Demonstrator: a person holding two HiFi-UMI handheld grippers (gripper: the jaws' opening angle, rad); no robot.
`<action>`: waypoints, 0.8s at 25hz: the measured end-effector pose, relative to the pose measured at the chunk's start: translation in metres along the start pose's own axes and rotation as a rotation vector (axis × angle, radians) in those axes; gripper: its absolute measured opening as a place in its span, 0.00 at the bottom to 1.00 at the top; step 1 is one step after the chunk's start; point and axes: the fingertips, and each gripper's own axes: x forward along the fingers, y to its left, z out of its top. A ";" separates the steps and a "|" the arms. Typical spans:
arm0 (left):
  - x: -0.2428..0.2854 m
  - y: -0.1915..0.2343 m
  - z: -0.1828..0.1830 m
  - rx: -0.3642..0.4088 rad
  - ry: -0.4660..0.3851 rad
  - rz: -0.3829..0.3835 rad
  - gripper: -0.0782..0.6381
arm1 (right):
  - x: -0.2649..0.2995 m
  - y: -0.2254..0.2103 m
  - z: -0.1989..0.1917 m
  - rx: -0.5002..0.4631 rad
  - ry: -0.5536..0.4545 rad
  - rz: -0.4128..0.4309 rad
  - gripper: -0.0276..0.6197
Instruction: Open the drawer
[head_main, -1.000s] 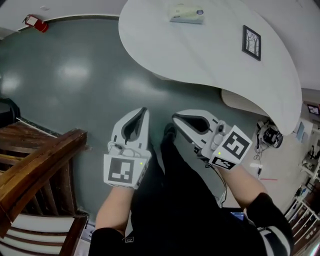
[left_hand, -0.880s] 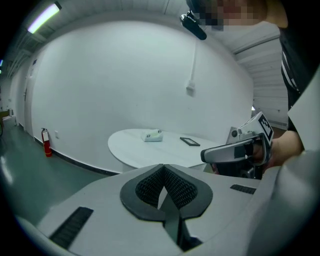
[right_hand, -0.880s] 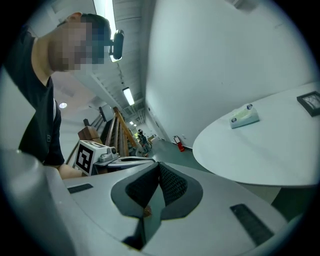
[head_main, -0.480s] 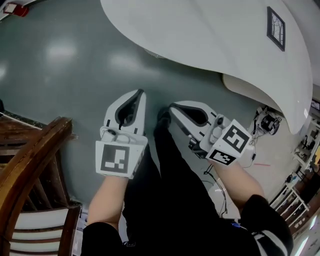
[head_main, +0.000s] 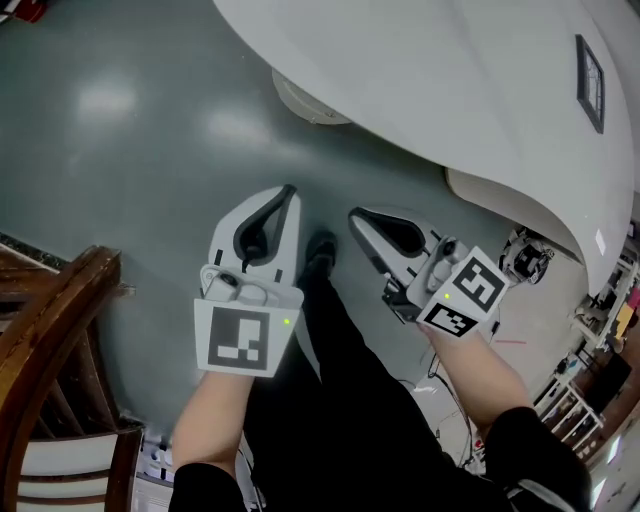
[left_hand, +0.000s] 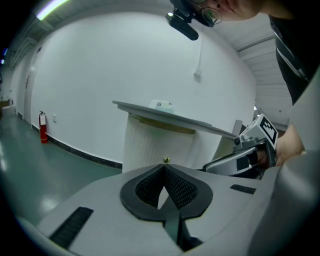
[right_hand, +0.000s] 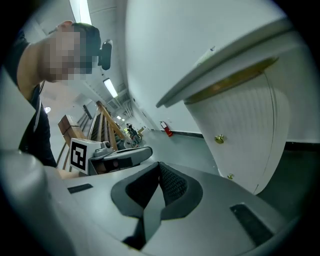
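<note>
**Brass knob ahead, both tongs shut**

White ribbed cabinet front, presumably the drawer, stands under the tabletop, apart from both tools; left gripper and right gripper are pressed together, nothing between; advice: spread one pair before the brass knob; pinch squarely; pull straight out.

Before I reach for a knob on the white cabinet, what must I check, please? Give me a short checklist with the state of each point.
1. Knobs in view: ok; upper knob and lower knob show on the ribbed front.
2. Which knob is the right one to pull: cannot tell.
3. Left hand-held gripper open for a grasp: not ok, jaws together, empty.
4. Right hand-held gripper open: not ok, jaws together, empty.
5. Either gripper at a knob: not ok, both apart from the front.
</note>
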 end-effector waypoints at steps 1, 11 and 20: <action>0.003 0.002 -0.005 0.015 0.003 -0.005 0.12 | 0.002 -0.004 -0.005 -0.001 0.015 -0.007 0.06; 0.021 0.000 -0.067 0.063 0.033 -0.071 0.13 | 0.009 -0.016 -0.025 -0.025 0.042 -0.041 0.06; 0.074 0.005 -0.090 0.074 -0.014 -0.094 0.13 | 0.009 -0.016 -0.024 -0.043 0.014 -0.035 0.06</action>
